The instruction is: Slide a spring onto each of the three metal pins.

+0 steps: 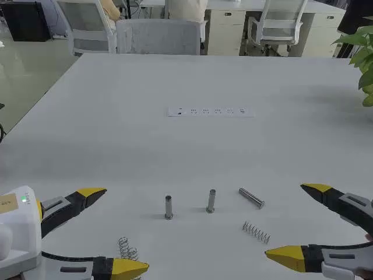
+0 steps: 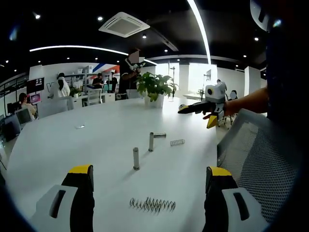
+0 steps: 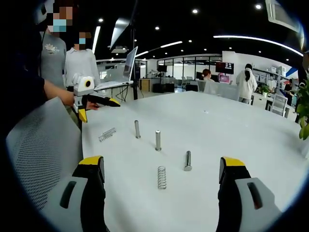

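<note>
The left gripper [image 1: 111, 230] comes in over the near left part of the white table [image 1: 175, 151] and points to the right, with its yellow-tipped jaws spread wide and nothing between them. The right gripper [image 1: 298, 221] comes in from the near right and points back to the left, so the two face each other. Its jaws are also wide apart and hold nothing.

In the left gripper view the right gripper [image 2: 203, 107] is held level above the table by a hand [image 2: 227, 107]. In the right gripper view the left gripper [image 3: 91, 101] is held the same way.

Three metal pins sit between the grippers, toward the near edge. The left pin [image 1: 168, 207] and the middle pin [image 1: 211, 200] stand upright. The right pin [image 1: 251, 198] lies on its side.

One spring [image 1: 128, 248] lies flat close to the left gripper's nearer jaw, and in that gripper's view it lies across the gap between the jaws. Another spring [image 1: 256, 232] lies flat just nearer than the fallen pin, ahead of the right gripper. No pin carries a spring.

A power strip [image 1: 211, 111] is set into the middle of the table.
</note>
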A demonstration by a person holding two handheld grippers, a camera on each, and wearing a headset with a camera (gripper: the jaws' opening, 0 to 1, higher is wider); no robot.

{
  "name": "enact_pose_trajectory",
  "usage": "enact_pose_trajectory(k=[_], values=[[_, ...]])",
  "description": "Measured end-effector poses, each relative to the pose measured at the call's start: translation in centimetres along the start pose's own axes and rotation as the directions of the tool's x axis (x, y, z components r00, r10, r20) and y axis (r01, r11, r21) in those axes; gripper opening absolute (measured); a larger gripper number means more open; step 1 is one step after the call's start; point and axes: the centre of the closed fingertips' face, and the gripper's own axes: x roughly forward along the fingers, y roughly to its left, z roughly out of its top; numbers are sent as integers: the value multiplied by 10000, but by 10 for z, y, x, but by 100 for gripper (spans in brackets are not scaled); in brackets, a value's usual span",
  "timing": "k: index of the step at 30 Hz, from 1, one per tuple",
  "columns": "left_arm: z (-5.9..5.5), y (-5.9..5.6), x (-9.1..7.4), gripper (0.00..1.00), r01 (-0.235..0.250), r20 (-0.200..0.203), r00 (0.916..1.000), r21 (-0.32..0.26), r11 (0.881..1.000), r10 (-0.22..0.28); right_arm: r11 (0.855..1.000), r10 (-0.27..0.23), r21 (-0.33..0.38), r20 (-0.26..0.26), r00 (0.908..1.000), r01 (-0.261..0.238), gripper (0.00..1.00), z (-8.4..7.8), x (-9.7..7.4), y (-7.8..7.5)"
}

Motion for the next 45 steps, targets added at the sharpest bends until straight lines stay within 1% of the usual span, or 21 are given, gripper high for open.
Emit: enact_pose_trajectory(k=[29,45], values=[[1,0,1,92,-18,65,10000,-24,10000,18,10000,-78,49,-90,9999,79,99,-1,-1,0],[1,1,0,92,-29,129,9999,-39,10000,29,9999,-135,50,-164,9998,136,99,1,0,-2]])
